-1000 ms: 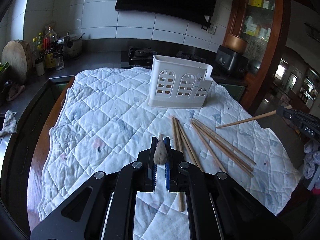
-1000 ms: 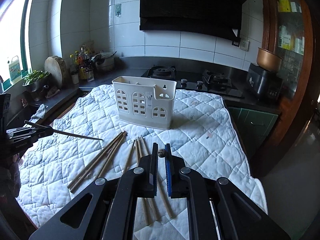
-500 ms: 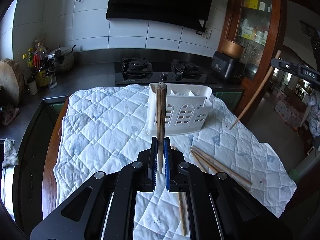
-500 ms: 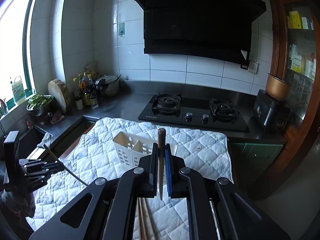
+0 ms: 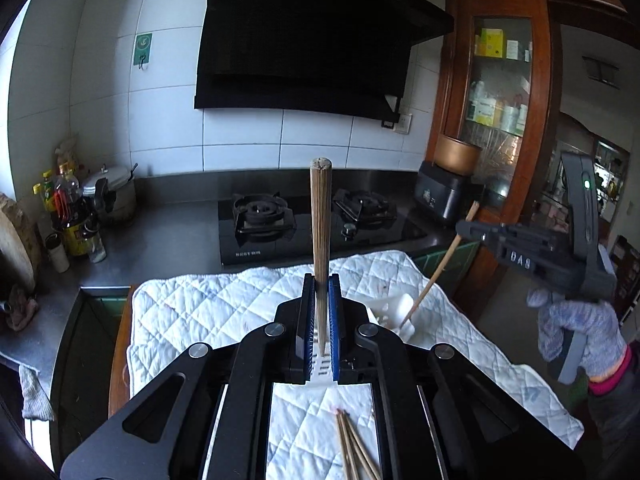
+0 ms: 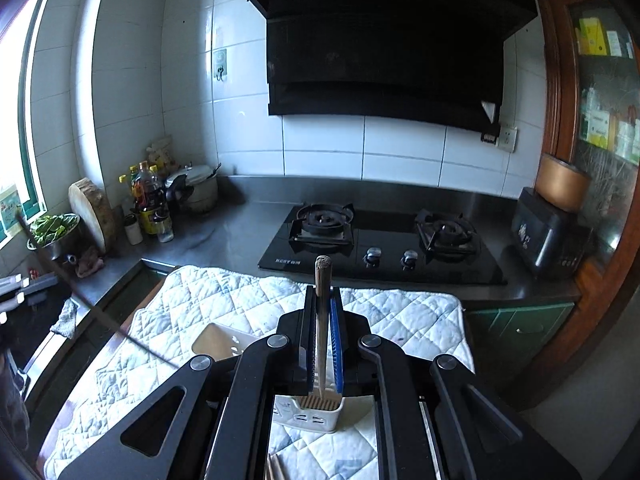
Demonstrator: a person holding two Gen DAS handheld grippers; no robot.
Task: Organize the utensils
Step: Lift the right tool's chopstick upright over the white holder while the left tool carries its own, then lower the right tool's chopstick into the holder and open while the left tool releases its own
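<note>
quilted cloth (image 5: 224,304) carries white caddy (image 6: 308,414), loose chopsticks (image 5: 356,450).

A white quilted cloth (image 6: 224,300) covers the table by the steel counter (image 6: 240,232). A black gas hob (image 6: 380,248) is set into the counter against the tiled back wall, beneath a black range hood (image 6: 384,48). At the counter's left end stand oil bottles (image 6: 150,204), a lidded pot (image 6: 196,188) and a round chopping block (image 6: 94,212) (leaning upright). A bowl of greens (image 6: 52,232) sits beside it. At the right end, a black appliance (image 6: 548,232).
</note>
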